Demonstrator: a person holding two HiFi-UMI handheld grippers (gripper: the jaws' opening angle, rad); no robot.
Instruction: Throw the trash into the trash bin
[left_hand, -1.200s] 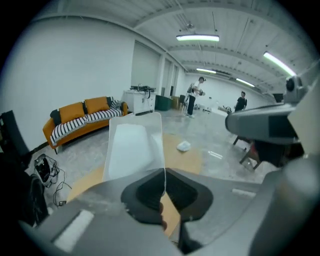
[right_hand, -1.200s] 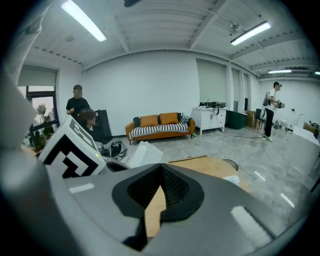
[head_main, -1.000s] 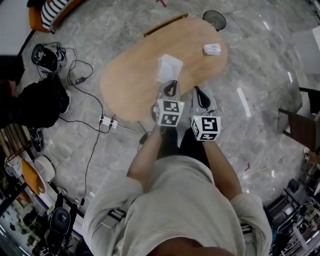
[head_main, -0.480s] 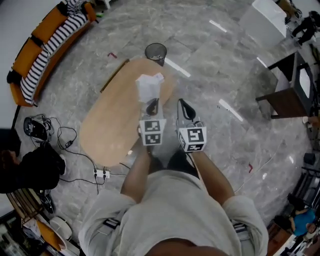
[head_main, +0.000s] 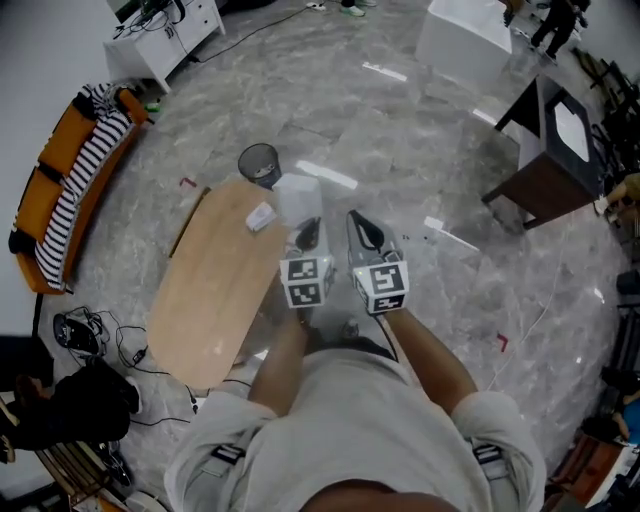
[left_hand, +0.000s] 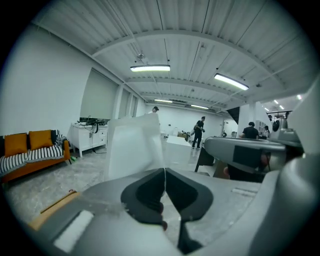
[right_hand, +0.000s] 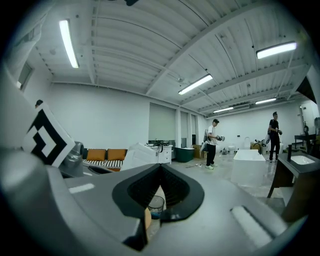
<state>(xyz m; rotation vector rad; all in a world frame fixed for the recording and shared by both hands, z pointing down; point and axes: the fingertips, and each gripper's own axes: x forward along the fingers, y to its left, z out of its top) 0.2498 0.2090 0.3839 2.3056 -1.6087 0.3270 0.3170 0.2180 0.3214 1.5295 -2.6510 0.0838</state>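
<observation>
Since a sec ago the whole head view has swung. The table (head_main: 215, 290), which filled the upper centre w/ the trash bin (head_main: 259, 162) off its far right tip, now lies slanted at centre left. The bin sits just past its far end, upper left of centre. Both grippers have travelled w/ the person toward it.

L gripper (head_main: 307, 238) is clenched on the trash (head_main: 297, 197) — a thin, translucent white wrapper or bag. In the left gripper view the trash (left_hand: 132, 147) is pinched at its lower edge and stands up from the jaws. It's off the table now, over the floor by the table's right edge, near the bin but not above it. R gripper (head_main: 362, 228) is clamped shut on nothing; in its own view the bin (right_hand: 155, 205) shows low centre, beyond the closed jaws.

My read: pick-up done, carry approx. finished — what's left is getting over the bin's mouth and letting go.

Table is pale wood, oval; a small white item (head_main: 261, 217) lies near its far end, can't tell what. Floor is glossy grey marble-look. Orange sofa (head_main: 45, 215) w/ striped fabric at the left edge, white cabinet (head_main: 165, 30) at upper left, dark stand (head_main: 545, 160) at upper right. People stand far off in both gripper views.
</observation>
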